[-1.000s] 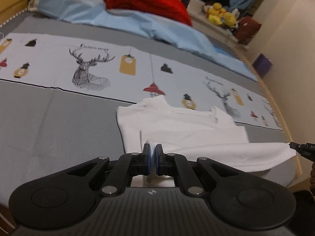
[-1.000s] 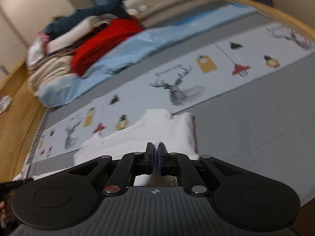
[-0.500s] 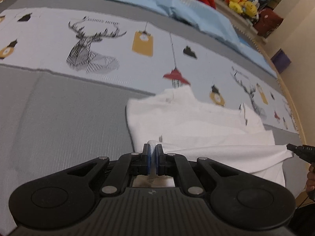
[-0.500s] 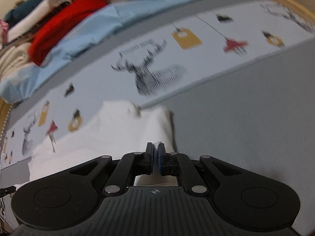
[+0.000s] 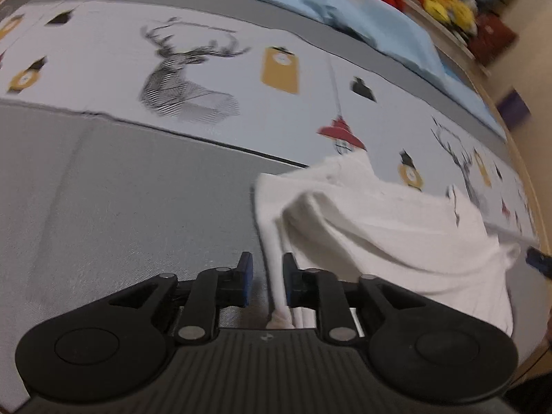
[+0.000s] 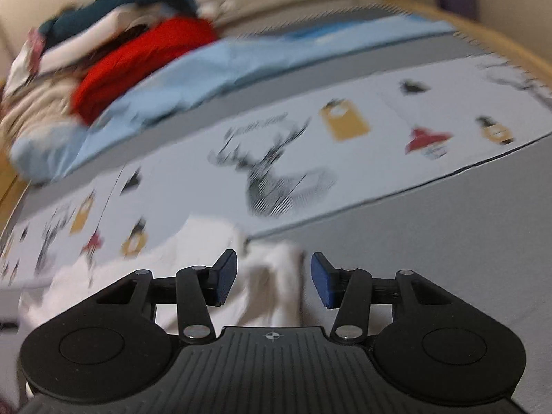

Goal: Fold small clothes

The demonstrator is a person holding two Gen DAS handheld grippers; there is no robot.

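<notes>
Both jaws are opening: shirt (image 5: pixel 396 234) hem lies slack between the left gripper (image 5: pixel 267 281) jaws, the right gripper (image 6: pixel 274 281) likewise.

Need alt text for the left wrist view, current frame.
The left gripper is opening, jaws apart, with an edge of the white shirt still between them, lying against the right pad. The shirt lies rumpled on a grey bedspread with a pale band of deer and lantern prints; blue and red bedding sits behind.

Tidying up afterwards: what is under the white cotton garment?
The white cotton garment lies across the grey bedspread and its printed pale band. Anything beneath the folds is hidden.
</notes>
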